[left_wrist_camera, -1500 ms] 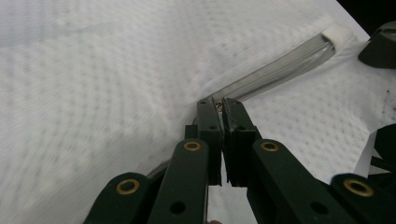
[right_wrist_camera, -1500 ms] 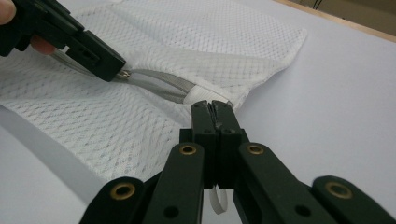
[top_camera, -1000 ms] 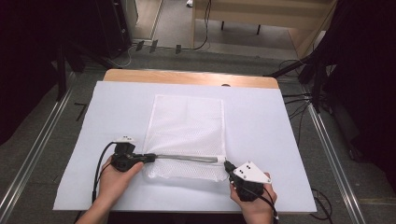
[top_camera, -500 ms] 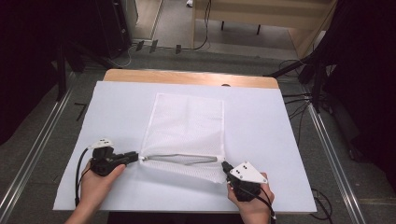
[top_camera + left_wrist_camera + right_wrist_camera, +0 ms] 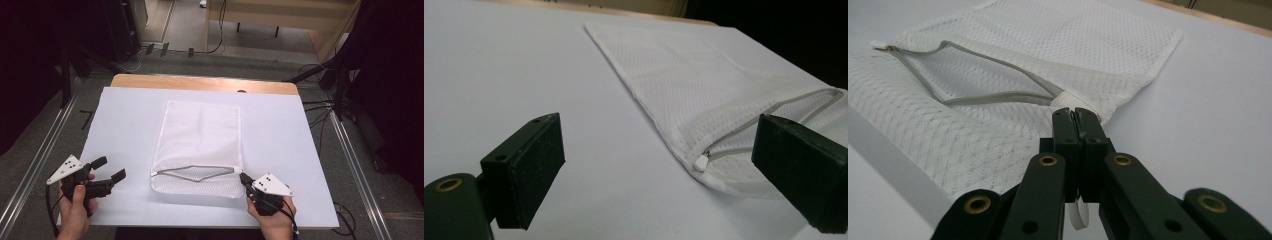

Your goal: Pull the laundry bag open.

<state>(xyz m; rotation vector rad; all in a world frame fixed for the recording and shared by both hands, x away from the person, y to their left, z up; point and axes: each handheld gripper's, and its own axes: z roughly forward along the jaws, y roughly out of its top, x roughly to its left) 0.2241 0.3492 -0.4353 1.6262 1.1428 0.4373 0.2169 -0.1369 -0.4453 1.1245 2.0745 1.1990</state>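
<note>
On the white-covered desk (image 5: 125, 115), a little toward its near edge and about midway between the side edges, lies a flat white mesh bag (image 5: 202, 135). Its long sides run away from the person. A grey zipper (image 5: 195, 172) crosses it near the near end and gapes open in a shallow slit, with the small white pull (image 5: 700, 161) at the bag's left end. The right gripper (image 5: 245, 180) is clenched at the bag's near right corner, and the mesh edge seems to be pinched between its jaws. The hand behind it rests low near the desk's near edge. The left gripper (image 5: 111, 168) sits near the desk's near left corner, well apart from the bag; its jaws have just been opening and stand wide, with nothing between them.
</note>
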